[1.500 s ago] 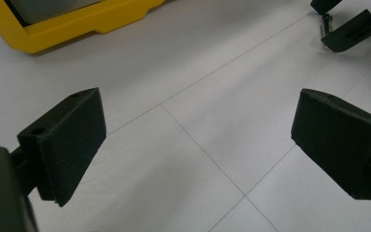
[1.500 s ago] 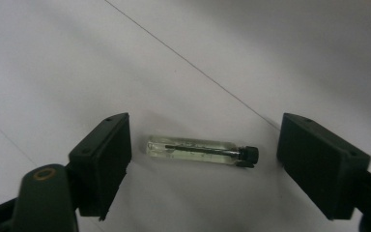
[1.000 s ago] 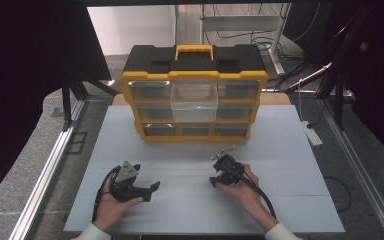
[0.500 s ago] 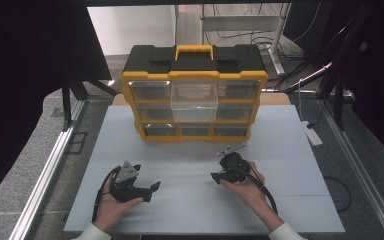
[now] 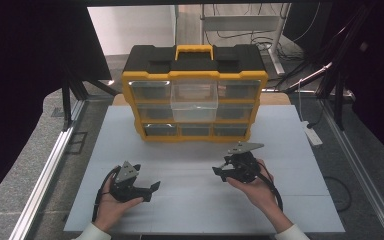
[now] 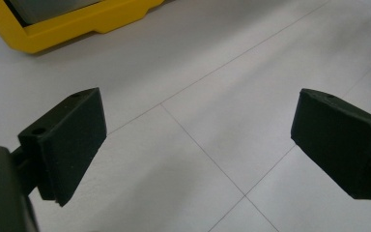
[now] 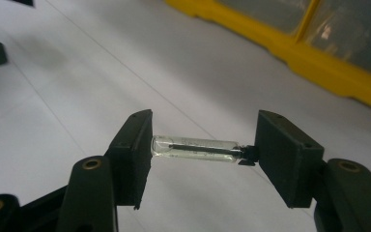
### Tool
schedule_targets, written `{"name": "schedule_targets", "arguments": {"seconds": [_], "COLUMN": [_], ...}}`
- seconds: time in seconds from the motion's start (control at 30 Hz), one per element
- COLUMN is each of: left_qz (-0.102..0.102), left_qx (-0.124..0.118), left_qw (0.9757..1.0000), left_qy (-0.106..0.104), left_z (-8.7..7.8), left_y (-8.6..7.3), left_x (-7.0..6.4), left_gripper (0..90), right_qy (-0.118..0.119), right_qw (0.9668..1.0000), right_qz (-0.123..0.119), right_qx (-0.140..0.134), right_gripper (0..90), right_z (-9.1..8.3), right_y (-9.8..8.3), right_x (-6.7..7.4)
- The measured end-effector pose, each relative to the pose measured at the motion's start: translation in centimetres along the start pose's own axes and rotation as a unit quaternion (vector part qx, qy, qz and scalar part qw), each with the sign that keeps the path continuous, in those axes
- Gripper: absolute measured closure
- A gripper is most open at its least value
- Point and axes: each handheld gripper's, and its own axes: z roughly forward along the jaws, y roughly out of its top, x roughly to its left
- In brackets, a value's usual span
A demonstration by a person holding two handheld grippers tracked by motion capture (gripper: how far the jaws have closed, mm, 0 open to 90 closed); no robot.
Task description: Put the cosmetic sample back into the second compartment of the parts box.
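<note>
While the left gripper is resting at about seven o'clock on the white table, its jaws are standing wide apart with nothing between them. Toward four o'clock, the right gripper is clamping a small glass vial endwise between its jaws, seemingly by its dark cap end. The yellow drawer organizer is sitting at twelve o'clock, one clear drawer sticking out. Gripped only by its tips, the smooth vial is risking slipping free or cracking under a harder squeeze.
</note>
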Motion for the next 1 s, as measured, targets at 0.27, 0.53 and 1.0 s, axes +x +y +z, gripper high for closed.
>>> {"name": "schedule_targets", "arguments": {"seconds": [0.27,0.53,1.0], "left_qz": [0.000,-0.001,-0.002], "left_qx": [0.000,-0.002,-0.002], "left_qw": [1.0000,1.0000,1.0000], "left_qy": [0.000,0.000,0.000], "left_z": [0.0,0.0,0.0], "left_y": [0.0,0.0,0.0], "left_x": [0.0,0.0,0.0], "left_gripper": [6.1,6.1,6.1], "right_qy": [0.021,0.030,0.043], "right_qw": [0.9984,0.9968,0.9880], "right_qz": [0.003,-0.001,-0.006], "right_qx": [-0.053,-0.073,-0.148], "right_gripper": [40.2,40.2,40.3], "right_z": [-2.1,-2.5,-4.8], "right_y": [0.0,0.1,0.7], "right_x": [-0.6,-0.6,-0.6]}}
